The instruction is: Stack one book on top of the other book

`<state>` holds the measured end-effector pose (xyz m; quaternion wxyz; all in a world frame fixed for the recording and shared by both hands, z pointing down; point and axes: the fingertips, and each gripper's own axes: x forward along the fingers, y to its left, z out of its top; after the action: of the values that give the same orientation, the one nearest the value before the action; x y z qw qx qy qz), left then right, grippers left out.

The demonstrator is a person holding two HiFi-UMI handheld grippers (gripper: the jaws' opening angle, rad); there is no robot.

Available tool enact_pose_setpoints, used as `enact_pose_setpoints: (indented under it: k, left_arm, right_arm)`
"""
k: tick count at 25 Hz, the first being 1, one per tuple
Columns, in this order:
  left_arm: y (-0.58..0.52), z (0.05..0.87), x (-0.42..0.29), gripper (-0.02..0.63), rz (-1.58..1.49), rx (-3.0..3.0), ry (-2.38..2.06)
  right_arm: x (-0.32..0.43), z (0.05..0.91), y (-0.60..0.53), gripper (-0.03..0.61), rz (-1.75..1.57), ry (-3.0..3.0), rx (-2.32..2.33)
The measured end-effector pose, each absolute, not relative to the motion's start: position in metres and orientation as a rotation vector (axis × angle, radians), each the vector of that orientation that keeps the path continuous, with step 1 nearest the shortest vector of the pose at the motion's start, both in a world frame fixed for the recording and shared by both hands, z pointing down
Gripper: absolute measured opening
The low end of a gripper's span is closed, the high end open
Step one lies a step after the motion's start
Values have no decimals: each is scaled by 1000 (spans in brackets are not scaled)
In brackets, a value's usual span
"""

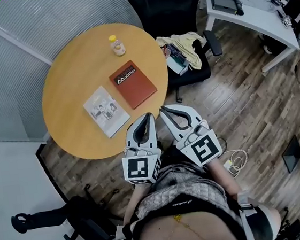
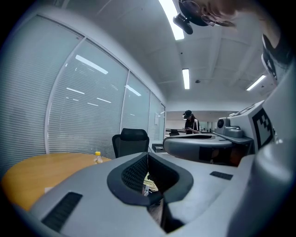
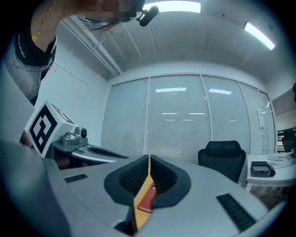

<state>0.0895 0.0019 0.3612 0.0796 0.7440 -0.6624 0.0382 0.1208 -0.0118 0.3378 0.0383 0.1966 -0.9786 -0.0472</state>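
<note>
wooden floorboards and a blind-covered partition ring a round orange-wood surface [image 1: 77,138] in the head view. a flat red-brown hardcover book [image 1: 133,84] lies near its middle, and everything else is placed from that book. a thin pale illustrated book [image 1: 106,111] lies just beside its left long edge, apart from it and not stacked. a small clear bottle with a yellow cap [image 1: 117,45] stands beyond its far corner. a black office chair [image 1: 172,12] sits past it, off the surface. the left claw [image 1: 148,116] and right claw [image 1: 163,110] hang on the book's near side, by the surface's rim, both shut and empty.

the left gripper view shows its jaws pressed together with nothing between them. the bottle [image 2: 97,158] and chair [image 2: 131,141] lie ahead, and the red-brown book is not visible.

the right gripper view shows closed jaws too, with the red-brown book [image 3: 147,200] glimpsed through the slit, low ahead.

likely trouble: either claw must open first. both books lie flat, so a jaw that fails to get under an edge would only shove the book, perhaps into the bottle or its neighbour. a grip at one corner could let the pages sag. the two lie at slightly different angles, so a careless drop would leave a crooked, overhanging stack.
</note>
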Motion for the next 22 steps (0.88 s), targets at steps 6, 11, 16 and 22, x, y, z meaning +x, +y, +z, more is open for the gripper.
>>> enact_pose_setpoints:
  k: [6,11,16,22]
  left_arm:
    - [-4,364,73,23,111,2193,-2008]
    - [-19,364,59,23,107,2202,-2007]
    - [-35,362,39,23,100,2218,-1988]
    - [-52,360,8,23,94,2202,-2006]
  right_arm:
    - [105,340,-17,28,-149,-2998,564]
    - [88,342,-31,28,-143,-2995,561]
    - [65,337,-47,28,-146,-3010,554]
    - [33,334,-63,28,-165,-3013,523]
